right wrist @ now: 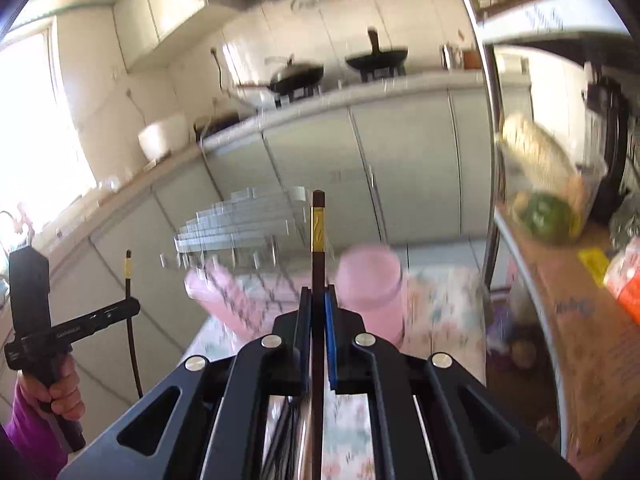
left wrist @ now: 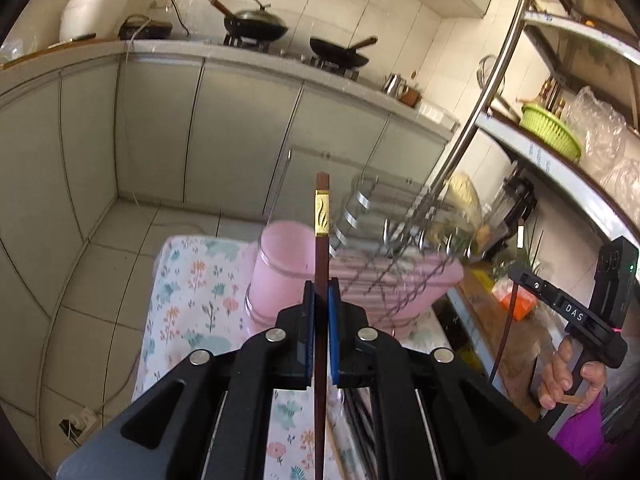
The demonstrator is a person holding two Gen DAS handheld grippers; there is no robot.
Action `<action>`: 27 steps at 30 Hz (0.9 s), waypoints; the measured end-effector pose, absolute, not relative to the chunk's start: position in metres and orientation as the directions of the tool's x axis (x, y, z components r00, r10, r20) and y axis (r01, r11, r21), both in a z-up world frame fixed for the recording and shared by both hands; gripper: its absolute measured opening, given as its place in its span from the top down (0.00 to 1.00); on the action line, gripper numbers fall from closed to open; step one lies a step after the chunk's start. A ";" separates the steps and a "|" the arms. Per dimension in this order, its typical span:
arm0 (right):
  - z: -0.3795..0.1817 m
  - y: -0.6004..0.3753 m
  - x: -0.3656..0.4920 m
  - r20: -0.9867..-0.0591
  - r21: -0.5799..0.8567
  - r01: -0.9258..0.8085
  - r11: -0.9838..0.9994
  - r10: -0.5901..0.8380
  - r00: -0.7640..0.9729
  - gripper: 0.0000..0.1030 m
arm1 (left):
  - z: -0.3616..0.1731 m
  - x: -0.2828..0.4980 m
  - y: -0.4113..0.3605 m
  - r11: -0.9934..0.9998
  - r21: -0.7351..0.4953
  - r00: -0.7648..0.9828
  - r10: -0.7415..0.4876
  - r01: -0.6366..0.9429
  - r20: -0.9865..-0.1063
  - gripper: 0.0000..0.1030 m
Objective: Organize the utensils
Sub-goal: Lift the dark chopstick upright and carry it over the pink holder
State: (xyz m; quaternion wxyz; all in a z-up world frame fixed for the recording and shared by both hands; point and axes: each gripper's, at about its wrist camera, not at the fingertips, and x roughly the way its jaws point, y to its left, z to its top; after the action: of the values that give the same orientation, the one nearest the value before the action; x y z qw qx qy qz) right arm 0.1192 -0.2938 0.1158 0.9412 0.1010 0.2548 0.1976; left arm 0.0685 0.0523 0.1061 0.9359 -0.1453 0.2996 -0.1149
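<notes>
Chopsticks (left wrist: 321, 264) were thin, stiff, slippery; left fingers (left wrist: 321, 300) and right fingers (right wrist: 319, 304) each pinched one mid-stick.

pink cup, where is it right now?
The pink cup stands on the floral cloth, just beyond the left gripper, left of the pink dish rack.

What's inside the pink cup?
The inside cannot be seen. The pink cup stands on the flowery cloth, viewed from the side, and its frosted wall hides whatever is in it. The chopstick in the left tongs also crosses in front.
</notes>
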 end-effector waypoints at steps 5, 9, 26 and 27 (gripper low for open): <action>0.162 -0.297 0.132 -0.272 0.246 -0.297 0.923 0.359 0.892 0.94 | 0.159 0.082 0.060 0.928 -0.353 0.898 -0.251 0.117 -0.362 0.95; 0.194 -0.297 0.144 -0.157 0.206 -0.266 0.942 0.300 0.941 0.94 | 0.189 0.099 0.060 0.937 -0.337 0.946 -0.190 0.095 -0.263 0.95; 0.156 -0.298 0.224 -0.132 0.230 -0.182 0.956 0.216 0.967 0.94 | 0.146 0.171 0.051 0.968 -0.251 0.986 -0.019 -0.024 -0.168 0.95; 0.149 -0.299 0.226 -0.153 0.233 -0.182 0.955 0.221 0.963 0.94 | 0.140 0.171 0.050 0.969 -0.247 0.983 -0.027 -0.019 -0.182 0.95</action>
State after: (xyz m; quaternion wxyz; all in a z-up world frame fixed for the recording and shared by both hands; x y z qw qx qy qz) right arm 0.2257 -0.2990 0.1493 0.9847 0.1093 0.0890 0.1022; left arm 0.1707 0.0503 0.1399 0.9879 -0.1246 0.0926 -0.0022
